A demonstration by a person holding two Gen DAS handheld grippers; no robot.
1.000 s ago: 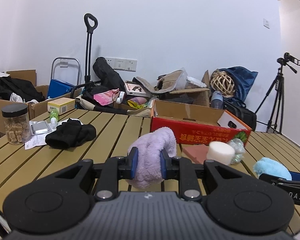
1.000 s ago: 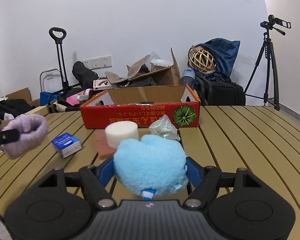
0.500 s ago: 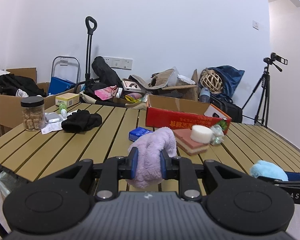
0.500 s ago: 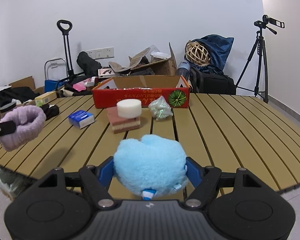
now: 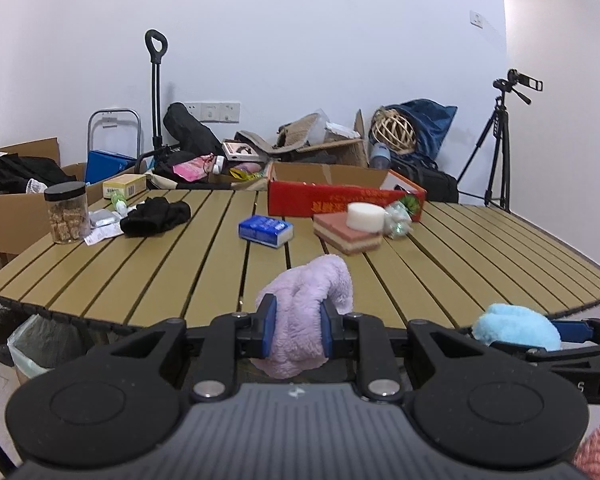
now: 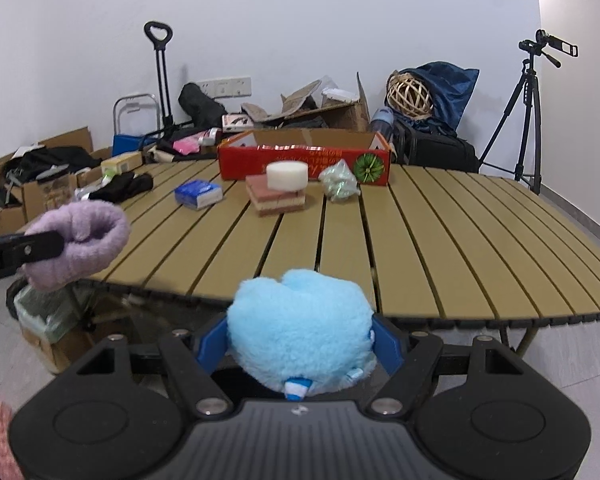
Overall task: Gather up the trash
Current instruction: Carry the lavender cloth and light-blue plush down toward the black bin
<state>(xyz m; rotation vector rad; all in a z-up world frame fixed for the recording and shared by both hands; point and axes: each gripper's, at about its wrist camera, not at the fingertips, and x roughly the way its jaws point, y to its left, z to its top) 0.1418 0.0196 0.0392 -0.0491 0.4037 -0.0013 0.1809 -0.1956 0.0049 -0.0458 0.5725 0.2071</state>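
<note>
Fingers of the left gripper (image 5: pixel 298 330) are clamped tight on a lilac fluffy piece (image 5: pixel 308 312), squeezing it narrow; its long axis runs roughly upright between the pads, the top lobe curling forward toward the desk (image 5: pixel 180 264) and a tail hanging below. Fingers of the right gripper (image 6: pixel 298 346) stand wide but press both sides of a light blue plush ball (image 6: pixel 300 336), a round lump with a small striped tag pointing back at the camera. Both pieces hang in the air just off the desk's near edge, above the floor.

A second ago both grippers were over the desk, close to the red box (image 6: pixel 304 158); now they have drawn back past the edge, so the whole desktop shows, with the blue packet (image 6: pixel 198 194), pink sponge (image 6: pixel 276 198) and white puck (image 6: pixel 287 175) well ahead. The grips are unchanged.

Both grippers point forward and slightly down, side by side, the left one visible at the right view's left edge. A bag-lined bin (image 5: pixel 40 344) stands under the desk's left corner.
</note>
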